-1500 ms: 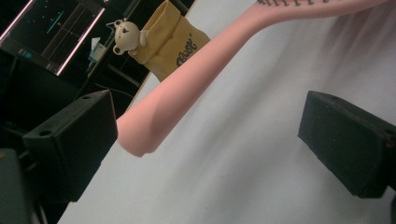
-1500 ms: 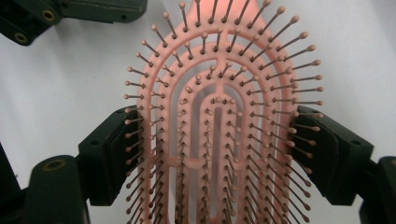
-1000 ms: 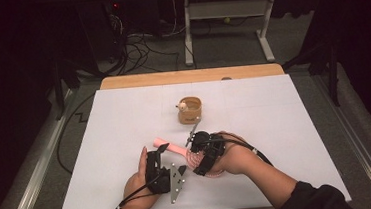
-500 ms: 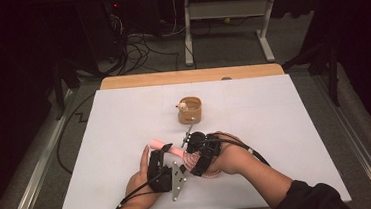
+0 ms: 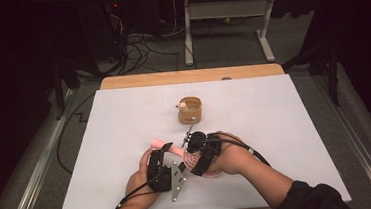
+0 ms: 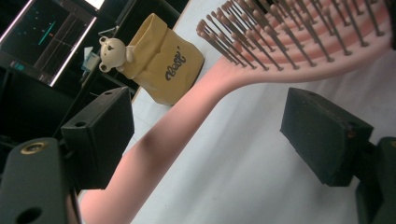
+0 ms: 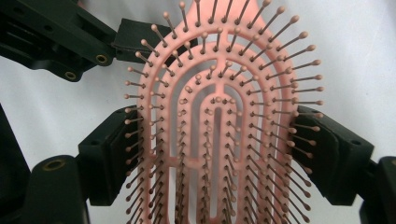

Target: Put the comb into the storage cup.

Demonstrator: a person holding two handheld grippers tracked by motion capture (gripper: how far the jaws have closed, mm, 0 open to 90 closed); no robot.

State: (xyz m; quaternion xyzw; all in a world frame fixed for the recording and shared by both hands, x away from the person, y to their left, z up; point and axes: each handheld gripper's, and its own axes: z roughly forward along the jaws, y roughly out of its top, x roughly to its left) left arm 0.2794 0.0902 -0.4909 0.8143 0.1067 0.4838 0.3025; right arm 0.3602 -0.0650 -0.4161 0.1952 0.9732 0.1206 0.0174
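On the white table (image 5: 286,141), near its front edge and a little left of centre, the left gripper (image 5: 161,154) sits by the handle of a pink brush (image 5: 173,148). Its own view shows the jaws spread apart, one on each side of the handle, the left pad close against it and the right pad well clear, so it is open and not yet pinching. The brush (image 6: 210,95) lies bristles up, handle pointing toward the left gripper and head toward the right.

Next to the right, the right gripper (image 5: 193,156) has its two pads (image 7: 109,158) pressed against the long edges of the brush head (image 7: 219,121), gripping it.

By my judgement the brush is light, stiff plastic. The open, slotted head and thin ball-tipped bristles could flex or bend under a hard squeeze, and the smooth handle may slip. The solid handle, near its middle, looks the safer hold.

Farther back, right of centre, stands a tan pouch (image 5: 190,110).

From above, hands cover most of the brush and the jaw gaps cannot be read. The left gripper view adds the open gap, the curved handle, and a small bear (image 6: 113,50) poking from the pouch (image 6: 166,63). The right gripper view adds the head's pattern and the left gripper's jaw (image 7: 60,35) beyond it.
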